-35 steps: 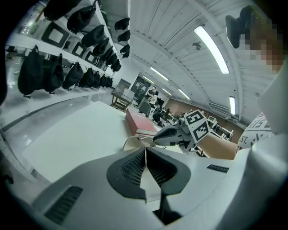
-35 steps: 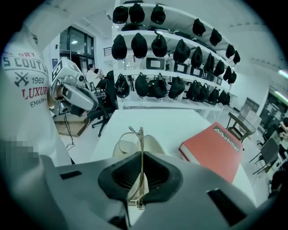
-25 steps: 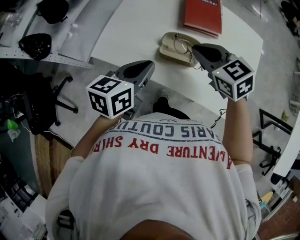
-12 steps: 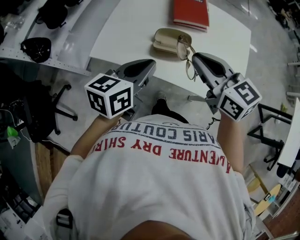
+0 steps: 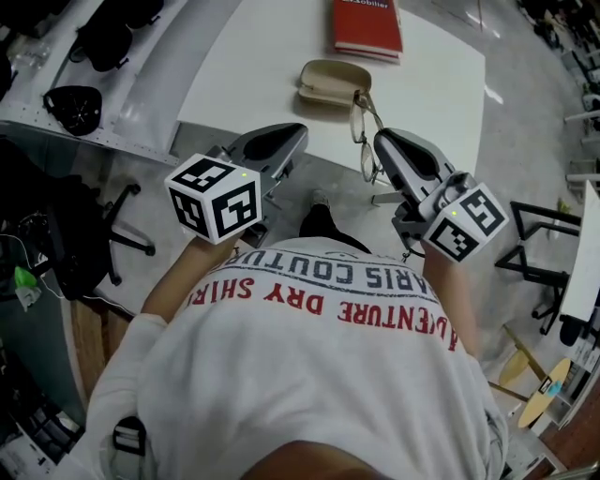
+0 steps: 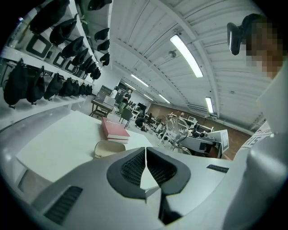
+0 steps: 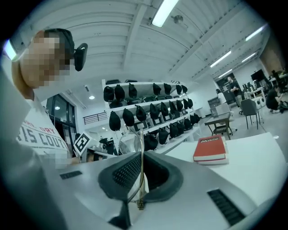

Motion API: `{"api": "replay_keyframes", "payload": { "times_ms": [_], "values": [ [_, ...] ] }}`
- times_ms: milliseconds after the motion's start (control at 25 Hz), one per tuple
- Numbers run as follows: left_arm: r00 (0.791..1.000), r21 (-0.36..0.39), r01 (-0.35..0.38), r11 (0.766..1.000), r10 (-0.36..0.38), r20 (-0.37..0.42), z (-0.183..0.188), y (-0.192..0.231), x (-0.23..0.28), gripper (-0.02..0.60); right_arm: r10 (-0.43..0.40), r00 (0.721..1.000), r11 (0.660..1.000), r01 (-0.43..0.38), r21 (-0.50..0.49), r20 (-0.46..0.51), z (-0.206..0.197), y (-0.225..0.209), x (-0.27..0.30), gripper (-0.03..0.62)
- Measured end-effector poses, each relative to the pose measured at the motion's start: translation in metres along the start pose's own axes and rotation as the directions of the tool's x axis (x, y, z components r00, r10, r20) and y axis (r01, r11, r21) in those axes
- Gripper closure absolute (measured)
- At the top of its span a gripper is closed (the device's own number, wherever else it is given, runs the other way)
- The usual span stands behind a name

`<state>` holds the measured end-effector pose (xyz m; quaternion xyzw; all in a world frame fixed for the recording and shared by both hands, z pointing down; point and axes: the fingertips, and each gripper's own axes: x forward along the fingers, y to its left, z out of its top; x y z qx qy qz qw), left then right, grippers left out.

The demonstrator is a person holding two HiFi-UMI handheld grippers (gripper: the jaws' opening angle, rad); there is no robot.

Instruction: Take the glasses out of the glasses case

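Observation:
The thin-framed glasses (image 5: 361,131) hang in the air over the table's near edge, pinched by one temple arm in my right gripper (image 5: 379,141), which is shut on them. In the right gripper view the temple runs up between the pads and a lens (image 7: 130,143) shows just above my right gripper (image 7: 141,158). The beige glasses case (image 5: 333,82) lies on the white table (image 5: 253,47), apart from the glasses. My left gripper (image 5: 298,131) hovers at the table's near edge, shut and empty. Its view shows the case (image 6: 110,147) beyond my left gripper (image 6: 145,151) and the glasses (image 6: 177,128) to the right.
A red book (image 5: 366,23) lies behind the case, also seen as the red book (image 7: 210,149) and the red book (image 6: 114,130). Shelves with dark headgear (image 5: 73,94) run along the left. An office chair (image 5: 112,216) stands left of the person.
My right gripper has drawn the glasses up and away from the case toward the person, rolling as it went. The left gripper has risen a little.

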<state>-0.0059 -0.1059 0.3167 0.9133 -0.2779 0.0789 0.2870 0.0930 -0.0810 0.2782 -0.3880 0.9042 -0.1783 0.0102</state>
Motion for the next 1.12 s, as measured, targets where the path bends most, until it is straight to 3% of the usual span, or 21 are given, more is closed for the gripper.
{"api": "replay_keyframes", "payload": {
  "times_ms": [600,1120],
  "values": [
    [1.000,0.026,0.019,0.999,-0.019,0.000,0.003,-0.007,0.001,0.551,-0.037,0.997,0.999,0.036,0.025,0.072,0.000,-0.003,-0.011,0.562],
    [1.000,0.021,0.019,1.000,-0.018,-0.009,0.008,-0.003,0.016,0.551,-0.031,0.997,0.999,0.028,0.035,0.072,0.005,-0.019,-0.007,0.562]
  ]
}}
